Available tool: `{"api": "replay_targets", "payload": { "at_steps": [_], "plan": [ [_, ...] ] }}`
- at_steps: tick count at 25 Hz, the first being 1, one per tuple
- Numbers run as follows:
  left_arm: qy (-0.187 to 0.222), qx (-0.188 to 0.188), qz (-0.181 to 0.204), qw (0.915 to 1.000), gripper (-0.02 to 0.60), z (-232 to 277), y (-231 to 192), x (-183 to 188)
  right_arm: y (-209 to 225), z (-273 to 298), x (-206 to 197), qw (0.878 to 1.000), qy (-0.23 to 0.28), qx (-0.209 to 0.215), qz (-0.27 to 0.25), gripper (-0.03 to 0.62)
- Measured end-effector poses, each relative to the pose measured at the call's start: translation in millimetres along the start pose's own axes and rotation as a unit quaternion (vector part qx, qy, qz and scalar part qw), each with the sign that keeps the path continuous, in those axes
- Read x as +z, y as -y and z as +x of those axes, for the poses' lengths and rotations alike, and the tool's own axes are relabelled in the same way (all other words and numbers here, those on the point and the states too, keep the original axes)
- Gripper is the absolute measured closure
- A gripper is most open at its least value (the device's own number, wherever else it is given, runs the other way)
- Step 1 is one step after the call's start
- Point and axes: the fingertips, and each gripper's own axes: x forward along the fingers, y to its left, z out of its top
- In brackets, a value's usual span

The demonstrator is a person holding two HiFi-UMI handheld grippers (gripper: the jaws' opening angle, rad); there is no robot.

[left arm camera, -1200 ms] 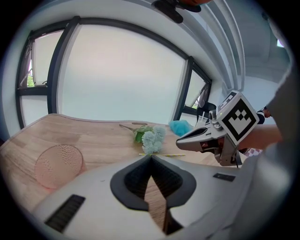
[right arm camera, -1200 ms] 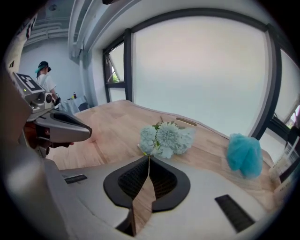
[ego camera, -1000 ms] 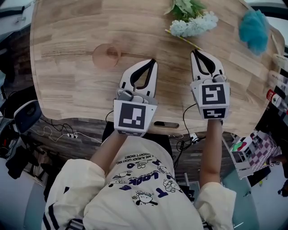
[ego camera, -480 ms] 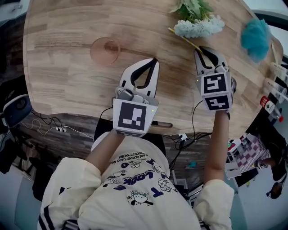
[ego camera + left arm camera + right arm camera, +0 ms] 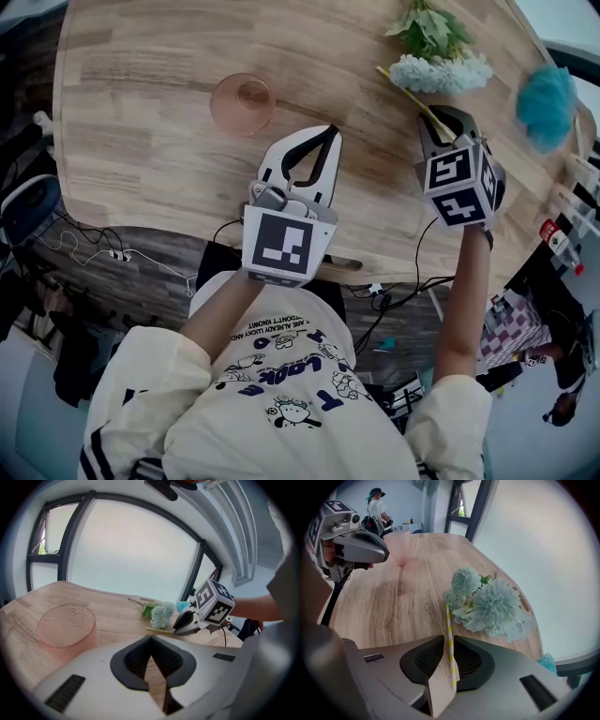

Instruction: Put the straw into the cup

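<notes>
The pink dimpled cup [image 5: 242, 103] stands upright on the wooden table [image 5: 141, 159], ahead and left of my left gripper [image 5: 330, 131], which is shut with nothing in it. The cup [image 5: 65, 630] shows left in the left gripper view. A yellow-and-white striped straw [image 5: 408, 92] lies on the table by the flowers. My right gripper [image 5: 441, 116] is at its near end. In the right gripper view the straw [image 5: 449, 625] runs straight between the jaws of that gripper [image 5: 449, 639], which stand closed to the straw's width around it. The cup [image 5: 399, 543] is far off to the left there.
A bunch of pale blue artificial flowers [image 5: 439, 56] lies just beyond the straw, touching it. A teal pompom [image 5: 546, 94] sits near the table's right edge. The table's near edge runs under both grippers. Cables hang below it.
My right gripper has moved forward and tilted, reaching the near end of the straw, which now lies between its jaws. The left gripper has stayed about where it was.
</notes>
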Motion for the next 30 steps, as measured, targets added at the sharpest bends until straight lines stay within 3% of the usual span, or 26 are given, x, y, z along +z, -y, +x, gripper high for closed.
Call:
{"api": "replay_targets", "payload": {
  "at_steps": [15,22,30],
  "plan": [
    [-0.001,-0.013,-0.022,0.9997,0.554,0,6,-3,1,12,-10,0.997,-0.055,0.040,-0.032,0.507],
    [-0.011,-0.019,-0.028,0.9994,0.554,0,7,-12,-7,15,-9,0.989,-0.081,0.087,-0.091,0.543],
    [-0.008,-0.009,-0.036,0.9993,0.554,-1,-7,-10,-8,14,-8,0.989,-0.071,0.094,-0.094,0.545]
  ]
}}
